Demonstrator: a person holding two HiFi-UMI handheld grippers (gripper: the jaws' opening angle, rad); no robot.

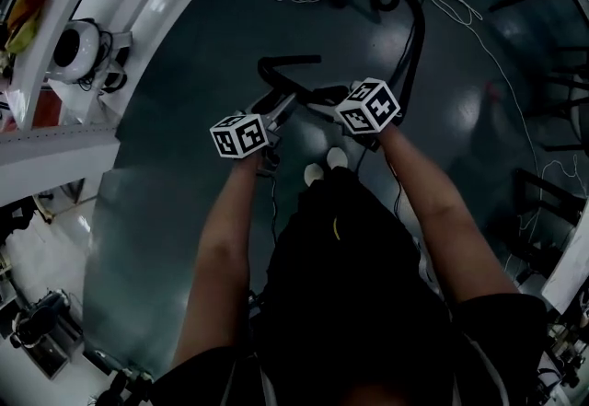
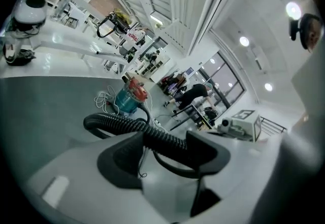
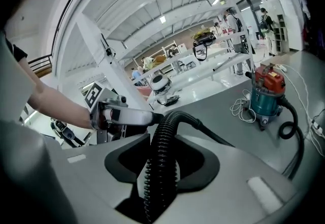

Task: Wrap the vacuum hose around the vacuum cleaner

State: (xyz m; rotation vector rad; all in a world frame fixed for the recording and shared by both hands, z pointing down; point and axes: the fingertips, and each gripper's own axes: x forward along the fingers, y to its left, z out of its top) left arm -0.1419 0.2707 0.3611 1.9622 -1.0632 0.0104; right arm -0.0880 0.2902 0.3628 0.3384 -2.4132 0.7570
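**Item: vacuum hose** (image 2: pixel 117 124), black, ribbed. It is lifted off the floor (image 1: pixel 184 165) in front of the person and held by both grippers close together. From there it runs away across the floor to the canister. No turn lies round the canister yet, so wrapping is judged not begun.

**Item: vacuum cleaner** (image 3: pixel 265 91), teal drum with a red top. It stands upright on the floor, well apart from the grippers. The hose makes a small loop just beside its base.

**Item: left gripper** (image 2: pixel 163 153). The jaws stand fairly wide with the hose lying crosswise between the pads. The pads appear to bear on it, though how firmly is hard to read from this angle.

**Item: right gripper** (image 3: pixel 162 164). The jaws are narrower and clamped on the hose, which runs lengthwise between them and curves off toward the left gripper.

**Item: white power cord** (image 3: pixel 242 108), loosely bundled on the floor just beside the drum.

**Hazards, judged:**
- The crosswise, wide left hold could let the hose roll out once it is swung.
- A taut pull on the long floor run could drag or tip the drum.
- A wrap made without clearing the cord could trap it under the hose.
- Slack hose near the person's shoes (image 1: pixel 327 165) could catch a foot on the walk in.
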